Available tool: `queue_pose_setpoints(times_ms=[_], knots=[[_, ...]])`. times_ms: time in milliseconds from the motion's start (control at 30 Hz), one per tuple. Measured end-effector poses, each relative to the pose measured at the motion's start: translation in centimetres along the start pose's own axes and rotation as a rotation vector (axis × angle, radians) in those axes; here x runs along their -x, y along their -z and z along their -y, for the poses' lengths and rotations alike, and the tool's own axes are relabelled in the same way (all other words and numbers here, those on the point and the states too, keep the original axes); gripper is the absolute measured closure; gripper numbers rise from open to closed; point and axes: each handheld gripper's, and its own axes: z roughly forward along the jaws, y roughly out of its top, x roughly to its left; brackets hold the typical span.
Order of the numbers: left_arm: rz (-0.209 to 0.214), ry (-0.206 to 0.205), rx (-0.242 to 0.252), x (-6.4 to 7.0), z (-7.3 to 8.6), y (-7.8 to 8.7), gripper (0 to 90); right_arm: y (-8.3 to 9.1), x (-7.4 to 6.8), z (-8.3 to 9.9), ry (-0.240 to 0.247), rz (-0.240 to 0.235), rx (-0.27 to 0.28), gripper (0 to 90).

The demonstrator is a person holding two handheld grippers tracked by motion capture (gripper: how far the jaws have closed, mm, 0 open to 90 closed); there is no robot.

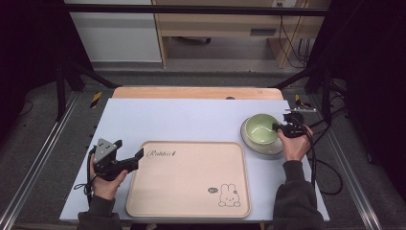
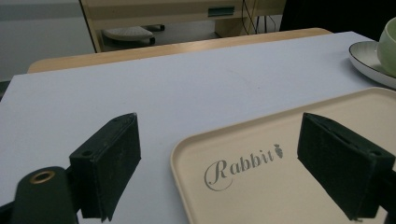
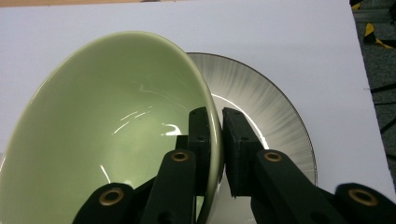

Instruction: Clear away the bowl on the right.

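Right of the beige rectangular plastic tray (image 1: 189, 178) with the printed rabbit, seen from the high view: one pale green glazed ceramic bowl (image 1: 261, 128) sitting on one white round ceramic saucer (image 1: 261, 144), both on the light blue tabletop (image 1: 191, 120). Right gripper (image 1: 280, 127) clamped on the bowl's near rim, held by the right hand (image 1: 296, 143). Left gripper (image 1: 139, 155) at the tray's left edge, jaws pointing over that edge, gripping nothing.

From the left gripper view: two black jaws spread wide, released, one over bare tabletop beside the tray (image 2: 299, 168), the other over the tray's corner near the word "Rabbit". Bowl (image 2: 388, 46) and saucer (image 2: 369, 60) beyond the tray's far corner.

From the right gripper view: right gripper (image 3: 219, 140) pinching the bowl (image 3: 107, 135) wall, one jaw inside, one outside; bowl tipped, saucer (image 3: 261, 107) just behind it.

Judged progress: grasp made, bowl probably beginning to lift off the saucer; likely left, carrying it to the tray, perhaps the saucer as well. Nothing on the tray so far.

Count: one tray, one bowl, one saucer, two grippers.
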Motion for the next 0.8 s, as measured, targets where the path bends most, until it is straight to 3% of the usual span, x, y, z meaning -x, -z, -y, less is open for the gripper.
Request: queue_pose_setpoints(times_ms=[800], knots=[[0.009, -0.007, 0.012, 0.2, -0.1, 0.2, 12.8, 3.8, -2.0, -0.6, 0.047, -0.087, 0.073, 82.7]])
